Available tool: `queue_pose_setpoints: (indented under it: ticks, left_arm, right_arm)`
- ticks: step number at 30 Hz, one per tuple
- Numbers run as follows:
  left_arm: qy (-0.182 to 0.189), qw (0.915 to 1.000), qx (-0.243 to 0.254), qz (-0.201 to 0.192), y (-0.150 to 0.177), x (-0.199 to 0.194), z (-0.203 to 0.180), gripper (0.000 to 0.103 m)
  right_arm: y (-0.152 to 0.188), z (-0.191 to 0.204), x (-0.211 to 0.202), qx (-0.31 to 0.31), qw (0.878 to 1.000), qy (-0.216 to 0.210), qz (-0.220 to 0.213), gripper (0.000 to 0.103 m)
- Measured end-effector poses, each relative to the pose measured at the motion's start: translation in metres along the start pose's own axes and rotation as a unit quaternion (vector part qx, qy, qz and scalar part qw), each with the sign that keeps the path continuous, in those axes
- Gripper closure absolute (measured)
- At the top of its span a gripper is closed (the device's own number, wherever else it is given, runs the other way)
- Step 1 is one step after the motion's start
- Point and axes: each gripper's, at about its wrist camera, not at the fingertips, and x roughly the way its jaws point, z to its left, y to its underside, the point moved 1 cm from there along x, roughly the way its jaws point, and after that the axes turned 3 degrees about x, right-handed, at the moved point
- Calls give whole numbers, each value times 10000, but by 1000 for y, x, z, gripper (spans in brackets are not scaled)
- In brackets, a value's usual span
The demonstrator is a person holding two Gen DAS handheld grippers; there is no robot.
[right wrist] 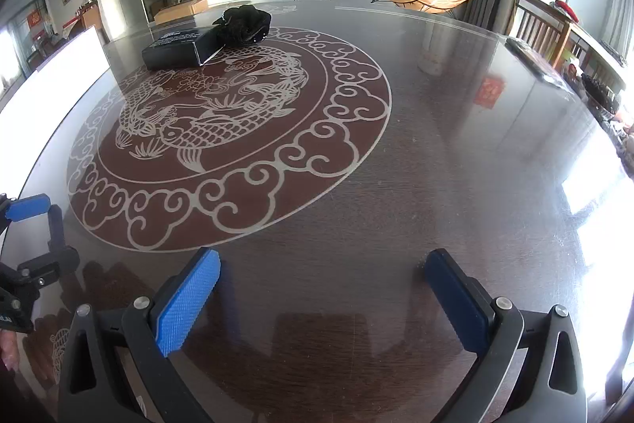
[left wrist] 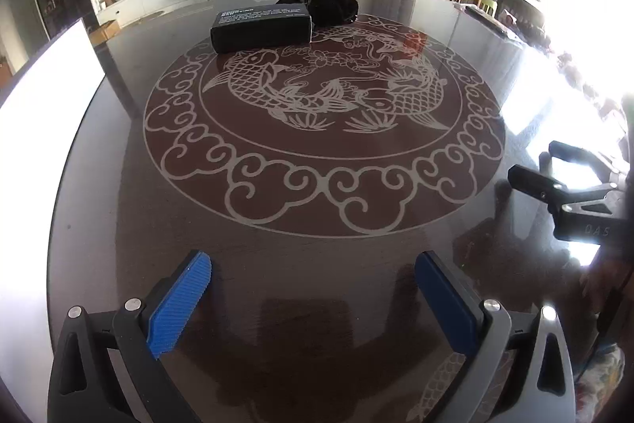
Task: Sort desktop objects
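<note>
Two things, a black box (left wrist: 260,29) and a black bundle (left wrist: 333,6), sit touching near the table's (left wrist: 317,232) far edge, seemingly unsorted; left gripper (left wrist: 313,298) and right gripper (right wrist: 323,304) hover near the near edge, fingers apart, empty.

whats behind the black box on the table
A crumpled black cloth lies right behind the black box, touching its far right end. The box hides the cloth's lower edge, so anything tucked beneath cannot be seen.

White print on black box (left wrist: 261,25) too small to read, black bundle (left wrist: 332,4) partly hidden behind it
</note>
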Motion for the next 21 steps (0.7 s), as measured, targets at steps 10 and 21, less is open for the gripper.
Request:
queue_pose_setpoints:
  ticks: [10, 21]
  left_arm:
    - [-14, 9998, 28, -171, -2, -3, 0, 0]
    - [-5, 9998, 32, -179, -1, -3, 0, 0]
  right_arm:
    - [0, 0, 0, -1, 10000, 0, 0, 0]
    - [0, 0, 0, 1, 10000, 1, 1, 0]
